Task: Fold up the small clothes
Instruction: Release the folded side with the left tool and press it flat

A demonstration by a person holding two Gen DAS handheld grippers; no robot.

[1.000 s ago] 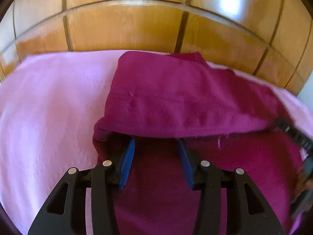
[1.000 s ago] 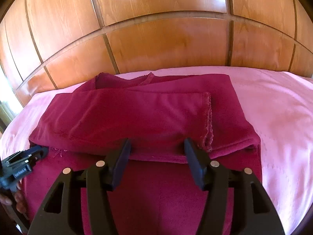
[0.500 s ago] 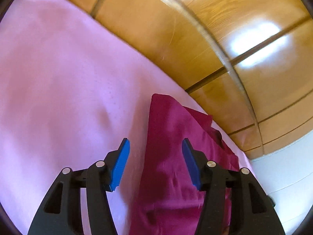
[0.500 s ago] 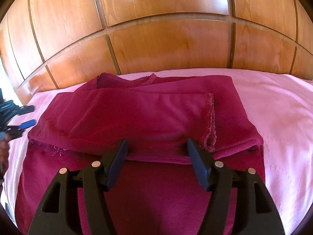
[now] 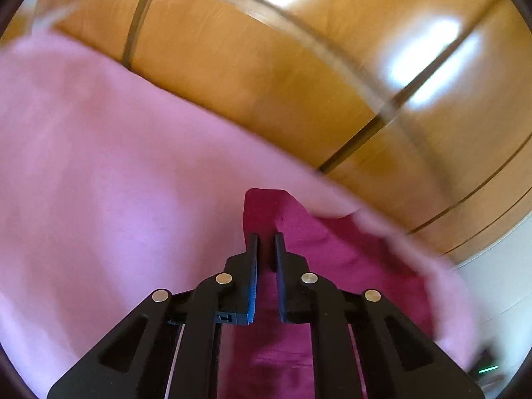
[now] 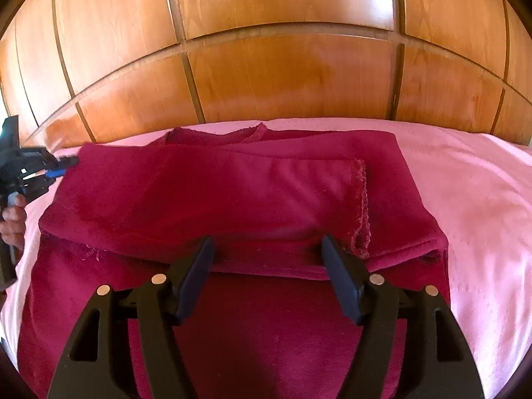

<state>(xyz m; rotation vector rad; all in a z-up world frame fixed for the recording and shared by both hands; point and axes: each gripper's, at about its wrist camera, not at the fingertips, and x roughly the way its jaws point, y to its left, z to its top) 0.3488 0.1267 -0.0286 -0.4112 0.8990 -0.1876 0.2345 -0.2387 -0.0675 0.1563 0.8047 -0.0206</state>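
The garment (image 6: 232, 199) is a dark magenta, soft, slightly fuzzy cloth lying on the pink sheet (image 6: 472, 193), just before the headboard (image 6: 282, 76). It is folded: an upper layer is doubled back over a lower one, its folded edge running across from side to side, with the lower layer spreading out on the side away from the headboard. A frayed raw hem runs down the upper layer at its right. Its far edge is rumpled.

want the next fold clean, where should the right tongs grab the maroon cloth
Probably the folded right edge of the cloth, near its corner, coming in low from the right over the bare pink sheet. The layers stack there in one thick lip, and the right tongs are open.
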